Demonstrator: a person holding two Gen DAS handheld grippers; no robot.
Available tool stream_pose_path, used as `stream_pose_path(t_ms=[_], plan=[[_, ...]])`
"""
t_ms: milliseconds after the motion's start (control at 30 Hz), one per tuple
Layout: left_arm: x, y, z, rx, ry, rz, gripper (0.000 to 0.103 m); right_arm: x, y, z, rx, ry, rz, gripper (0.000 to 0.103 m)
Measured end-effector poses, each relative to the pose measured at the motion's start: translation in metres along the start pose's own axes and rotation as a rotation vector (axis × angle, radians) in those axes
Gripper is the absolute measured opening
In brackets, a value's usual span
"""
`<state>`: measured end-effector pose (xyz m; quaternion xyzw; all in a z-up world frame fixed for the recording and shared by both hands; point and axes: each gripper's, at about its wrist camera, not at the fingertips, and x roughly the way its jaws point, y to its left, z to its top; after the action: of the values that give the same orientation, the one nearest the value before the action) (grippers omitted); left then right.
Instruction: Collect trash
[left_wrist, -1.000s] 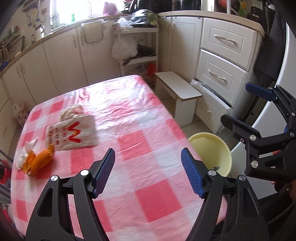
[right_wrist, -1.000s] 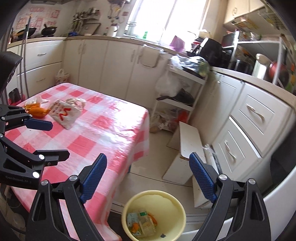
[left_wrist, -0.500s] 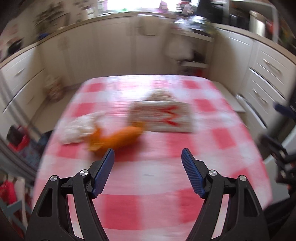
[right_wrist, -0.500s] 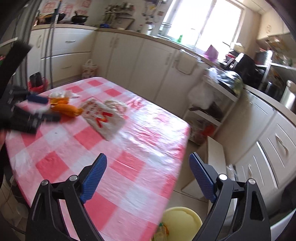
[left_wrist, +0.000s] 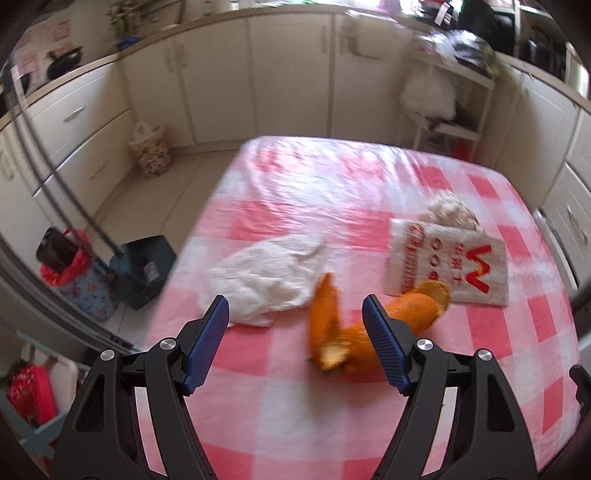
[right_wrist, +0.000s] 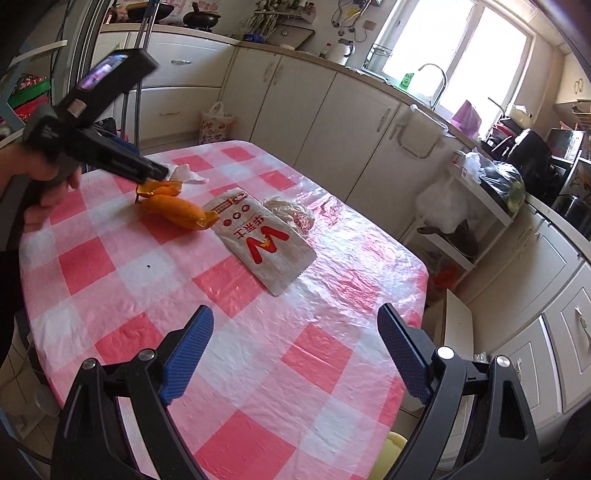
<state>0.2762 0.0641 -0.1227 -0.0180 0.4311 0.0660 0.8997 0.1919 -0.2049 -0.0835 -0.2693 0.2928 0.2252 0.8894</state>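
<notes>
Both tongs wide and empty, left tongs (left_wrist: 295, 332) over orange wrapper (left_wrist: 406, 314), white tissue (left_wrist: 266, 280) and paper bag (right_wrist: 266, 240) beside.

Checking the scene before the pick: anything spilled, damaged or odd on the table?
No spill or damage visible. Only litter lies loose on the tablecloth: an orange wrapper, torn open at one end, a crumpled white tissue, a flat paper bag and a crumpled wad behind it. Both claws are open and empty.

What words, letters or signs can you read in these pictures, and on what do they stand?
"W", large and red: on the white paper bag on the table.
"华莱士", red characters above it: same bag.
Smaller red print and round marks on the bag: too small to read.
Wall posters: blurred, unreadable.
</notes>
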Motion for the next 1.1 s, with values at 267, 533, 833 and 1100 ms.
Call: stream_pose_path(t_ms=[267,533,833,1100], plan=[[0.005,-0.036,-0.013,0.06,0.036,-0.123,0.034,0.004,0.003,0.005,-0.007,0.0,0.016,0.087],[-0.025,-0.05,-0.039,0.163,0.059,-0.324,0.033,0.002,0.007,0.008,-0.006,-0.014,0.026,0.089],[-0.021,0.015,-0.026,0.015,0.024,-0.15,0.034,0.002,0.016,0.018,-0.006,-0.033,0.054,0.089],[0.021,0.04,-0.001,0.076,0.048,-0.005,0.039,0.004,0.047,0.052,0.008,-0.096,0.173,0.089]])
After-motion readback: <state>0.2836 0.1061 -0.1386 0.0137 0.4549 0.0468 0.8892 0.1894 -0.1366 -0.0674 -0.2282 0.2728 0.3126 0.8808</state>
